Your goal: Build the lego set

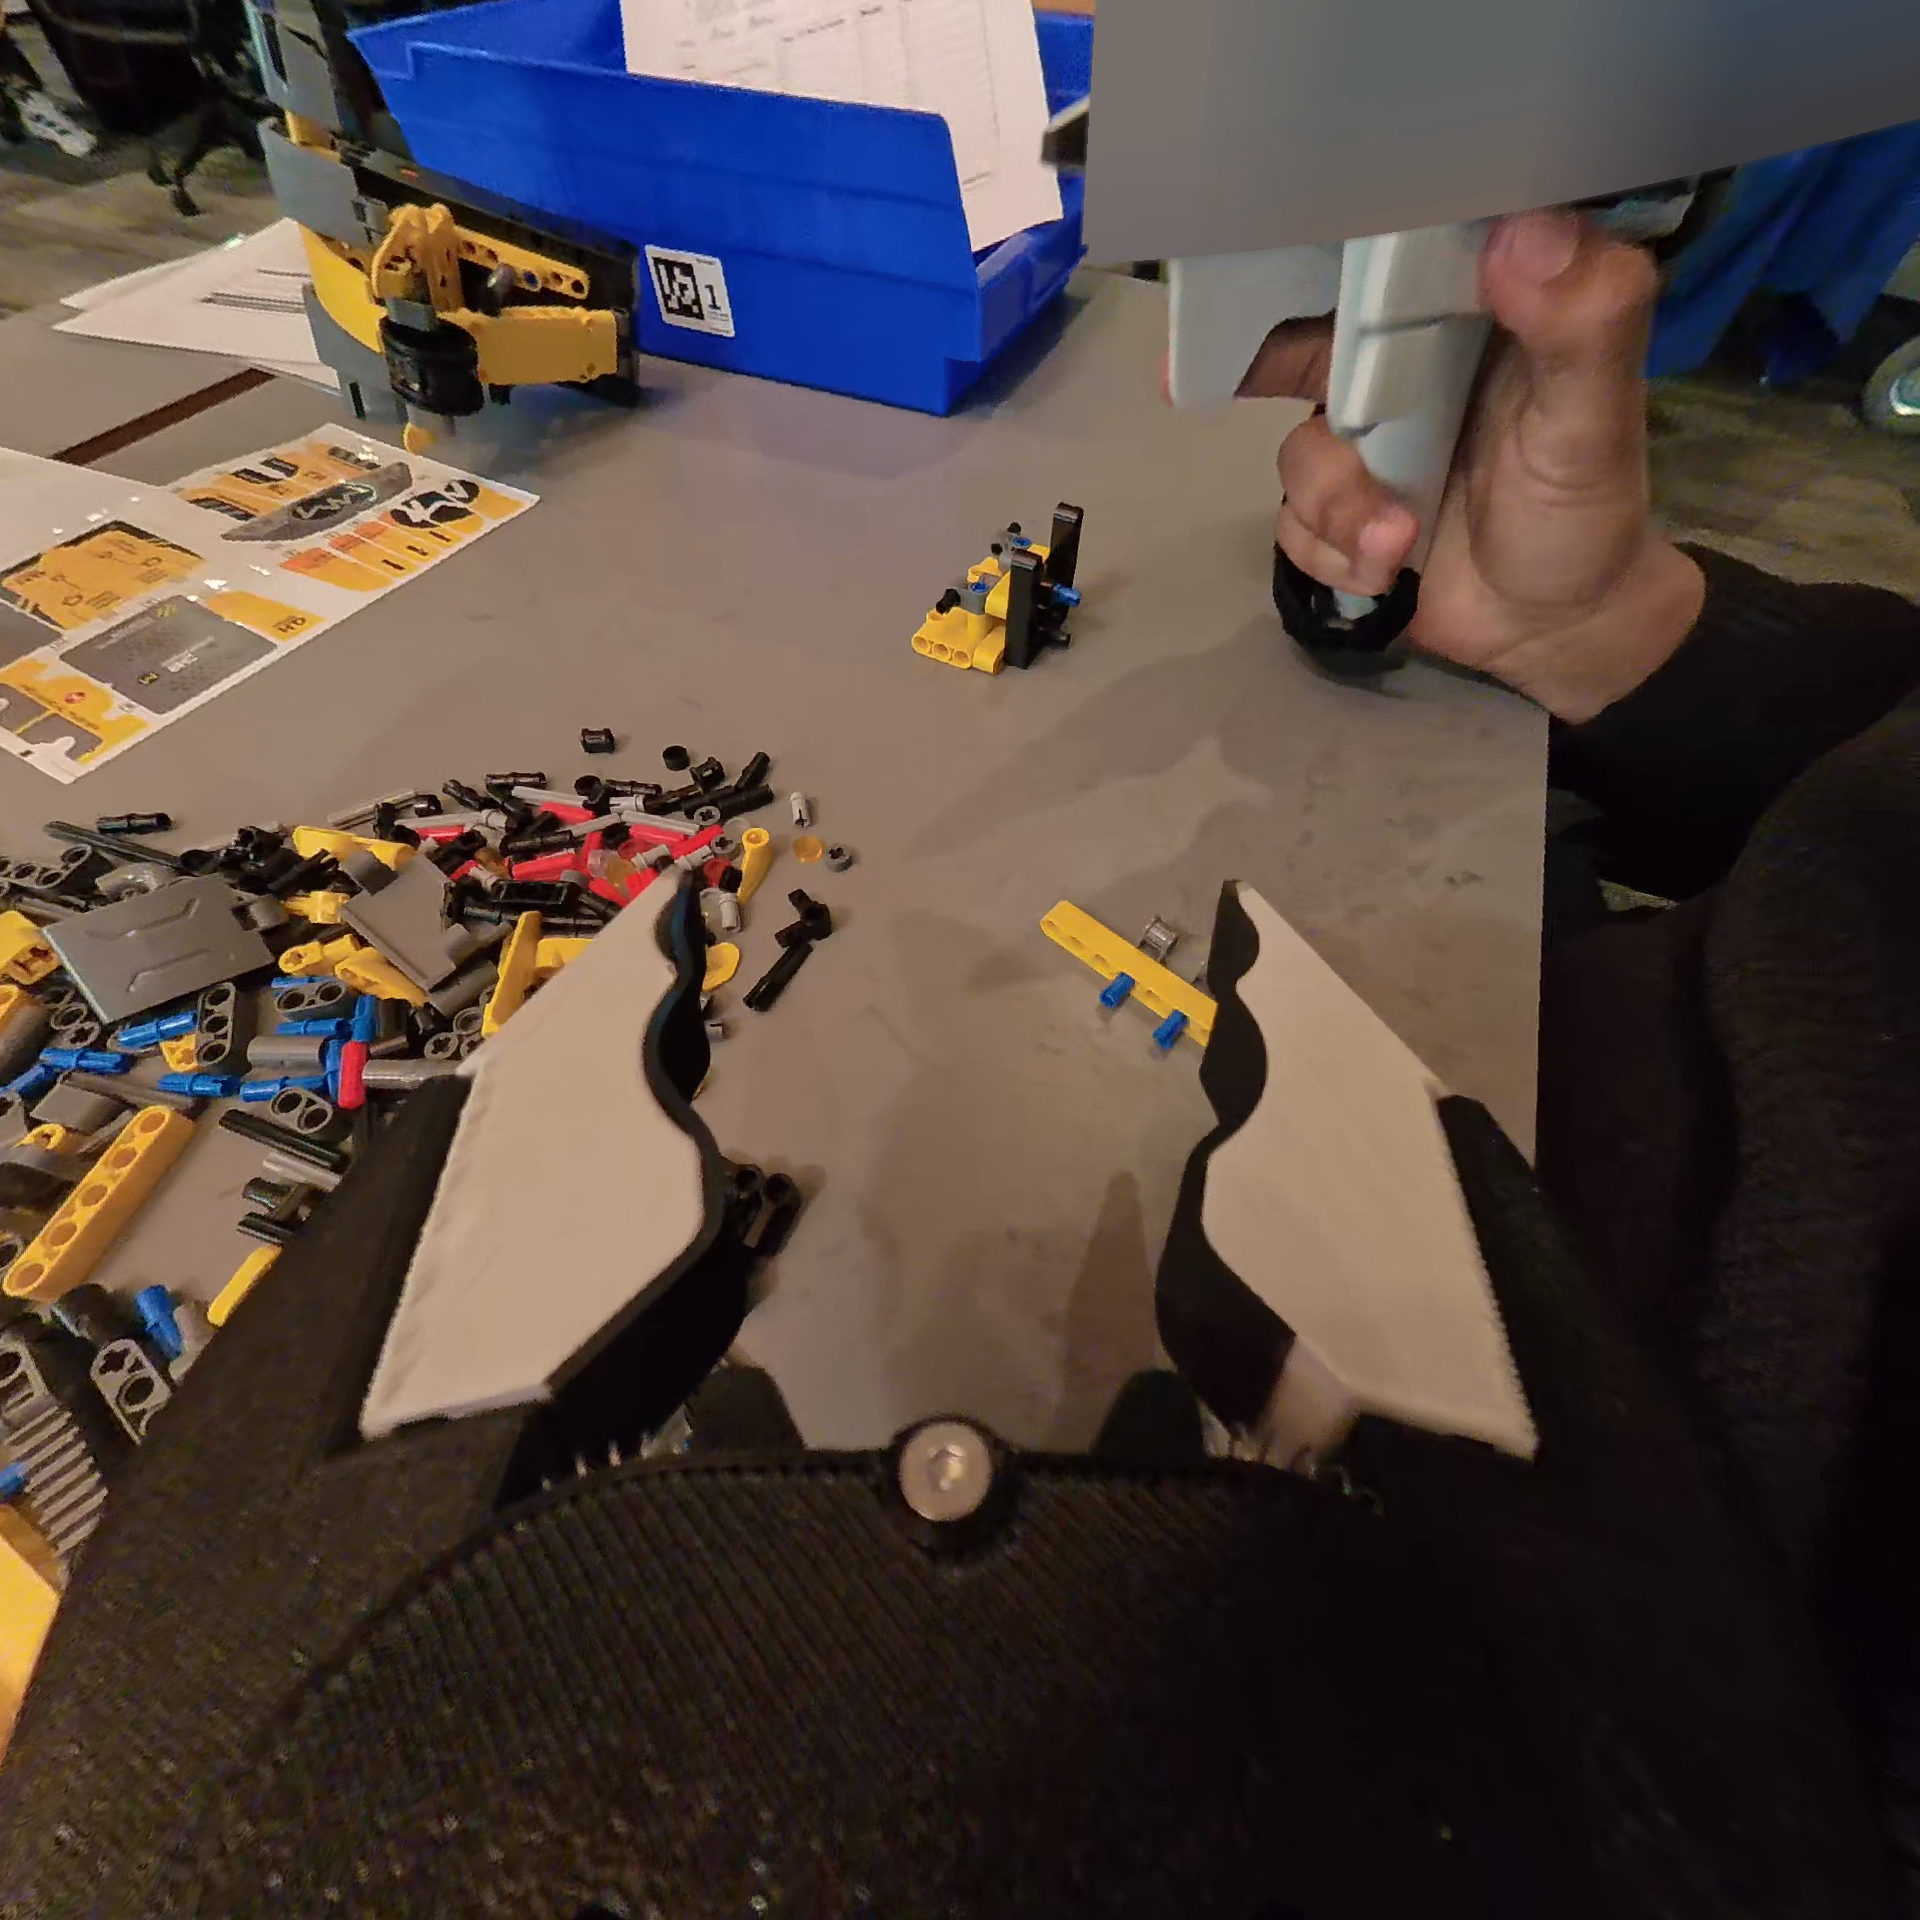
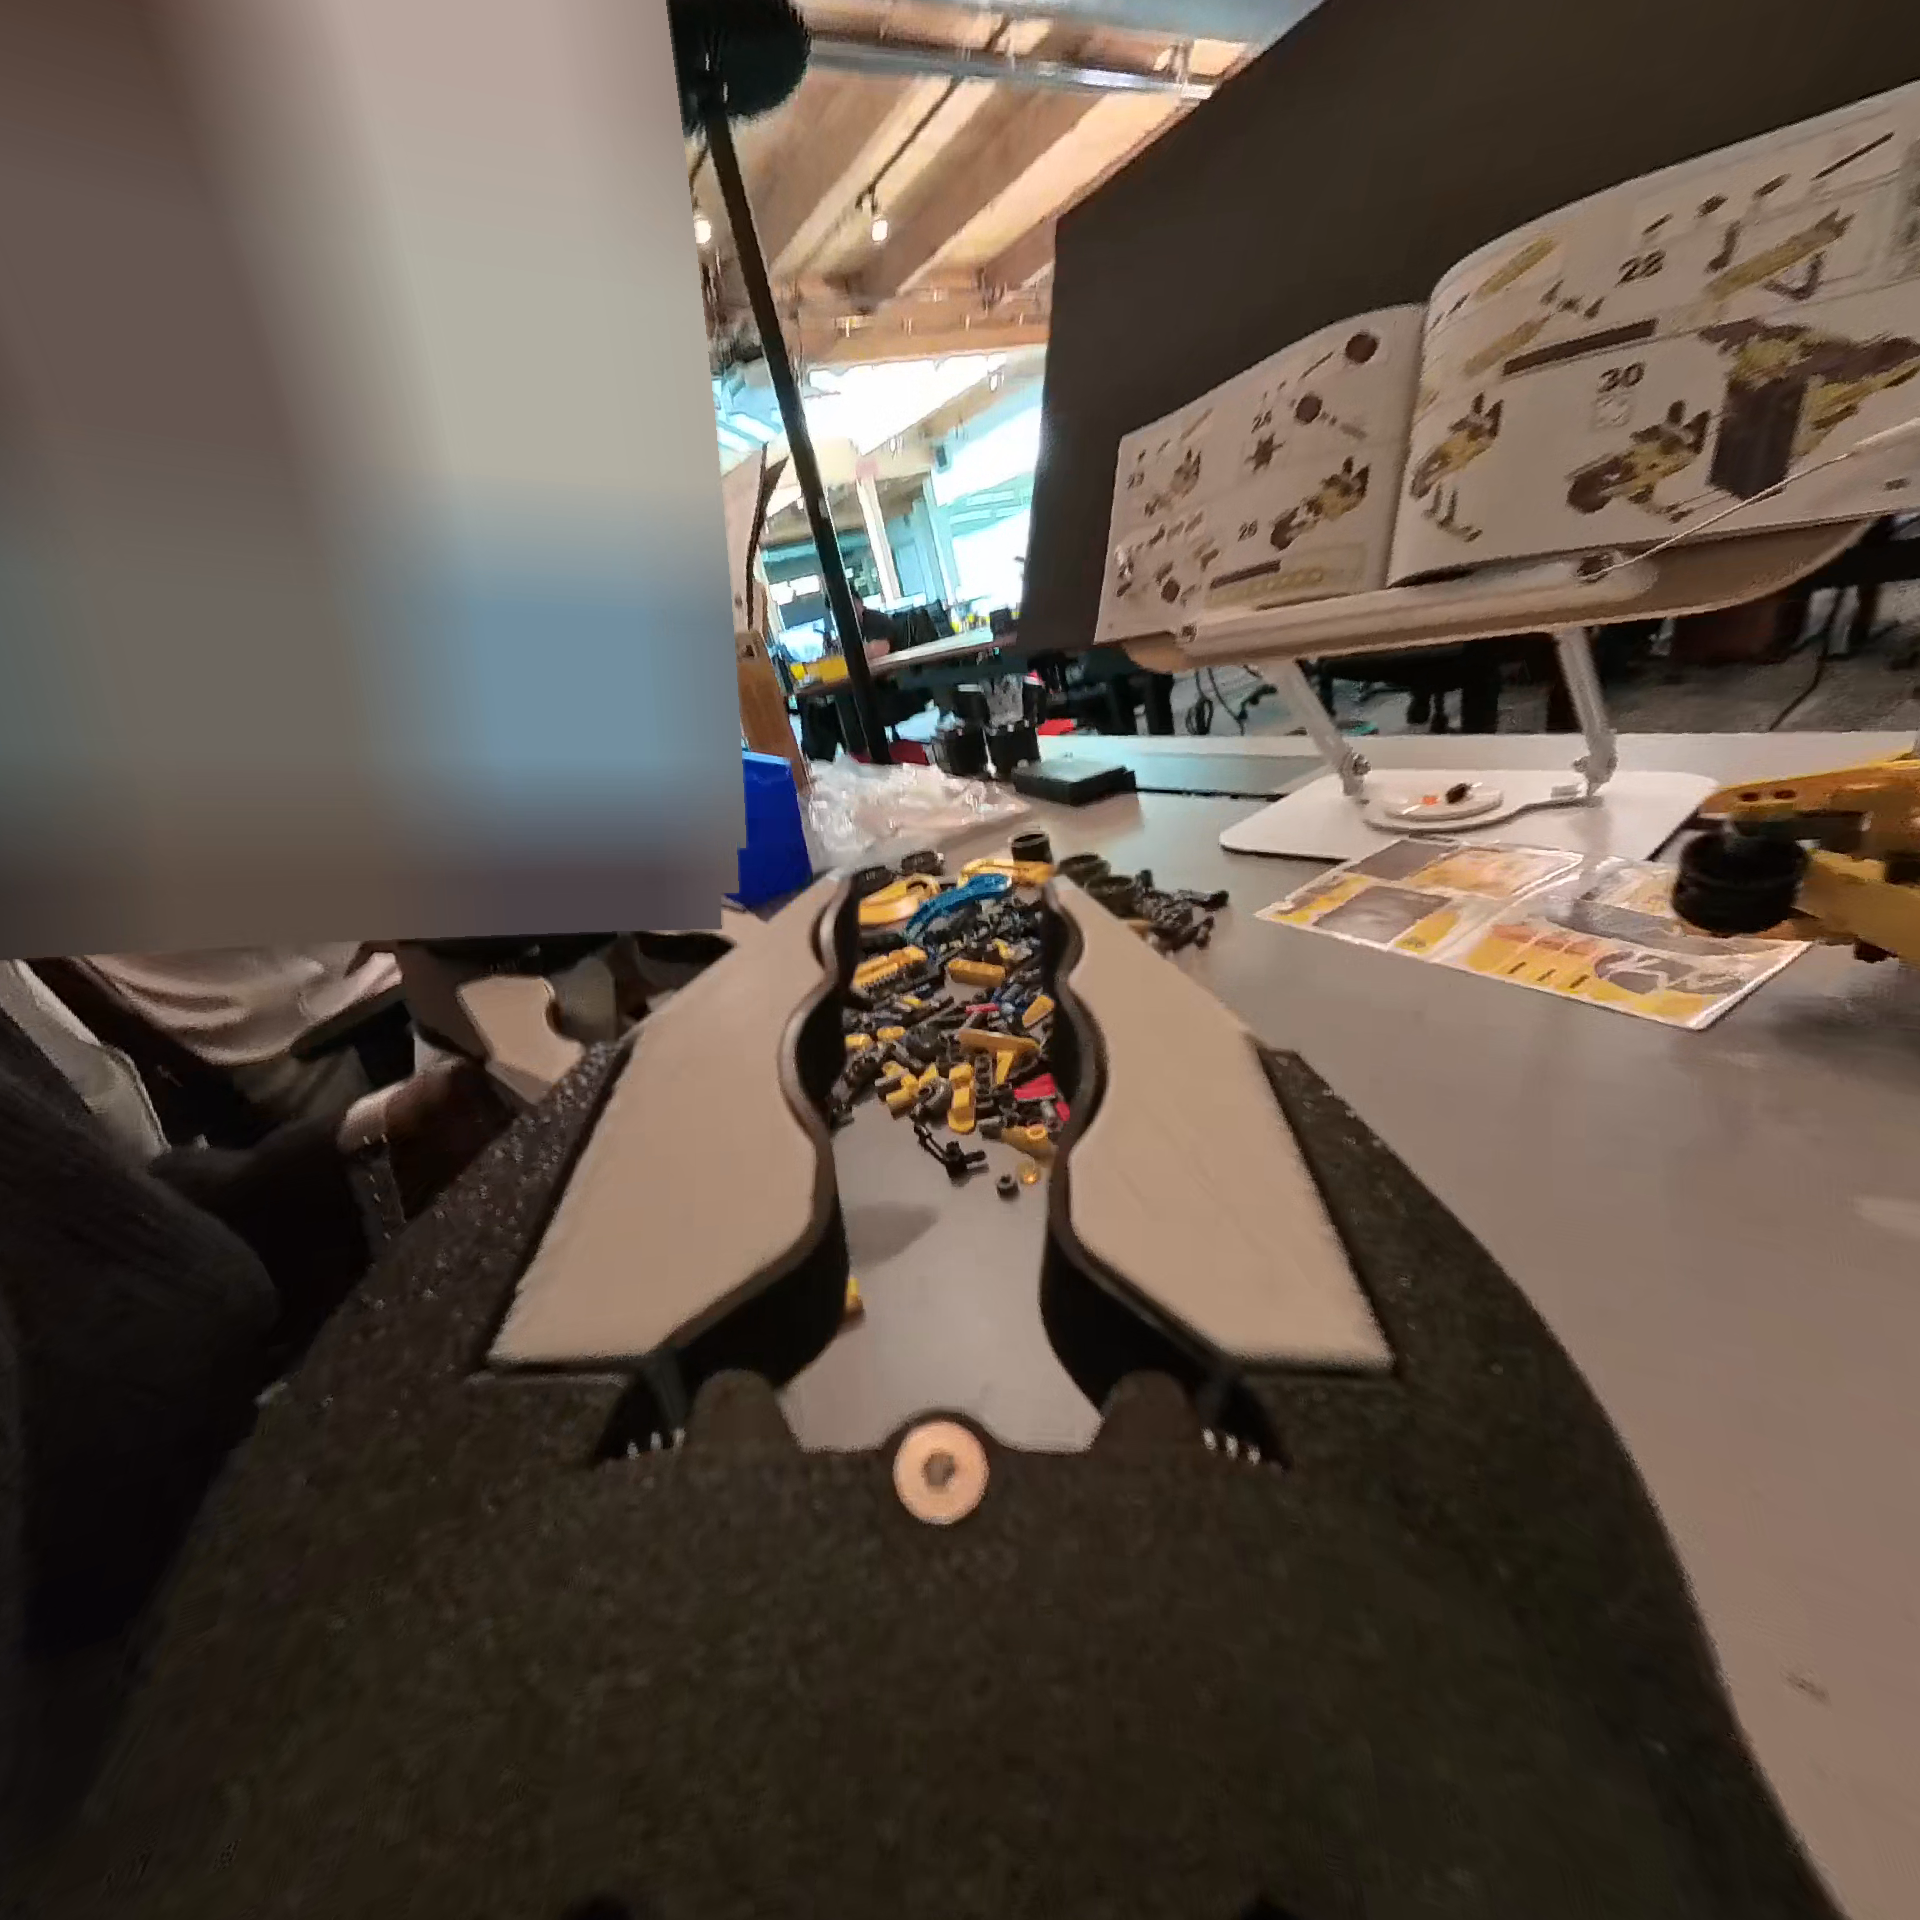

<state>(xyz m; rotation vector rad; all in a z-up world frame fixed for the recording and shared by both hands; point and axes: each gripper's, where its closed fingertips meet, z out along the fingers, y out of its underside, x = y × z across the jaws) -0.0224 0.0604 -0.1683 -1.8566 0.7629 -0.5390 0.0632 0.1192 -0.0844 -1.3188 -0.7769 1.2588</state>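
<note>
Hovering left tongs (image 1: 956, 904) spread wide, empty, above the grey surface (image 1: 935, 1143) | parts pile (image 1: 416, 935) just left, yellow beam (image 1: 1127, 971) by the right fingertip | small assembly (image 1: 1003, 603) farther ahead | right tongs (image 2: 945, 904) partly apart, empty, aimed at pile (image 2: 956, 1029) | booklet (image 2: 1507, 416) on stand.

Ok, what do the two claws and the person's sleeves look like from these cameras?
Both match: the left claw and right claw each have two broad grey fingers with wavy black inner edges, on a black textured body with a silver bolt at the centre. The right claw's handle is light grey. The sleeve is dark ribbed knit. No cables show.
</note>
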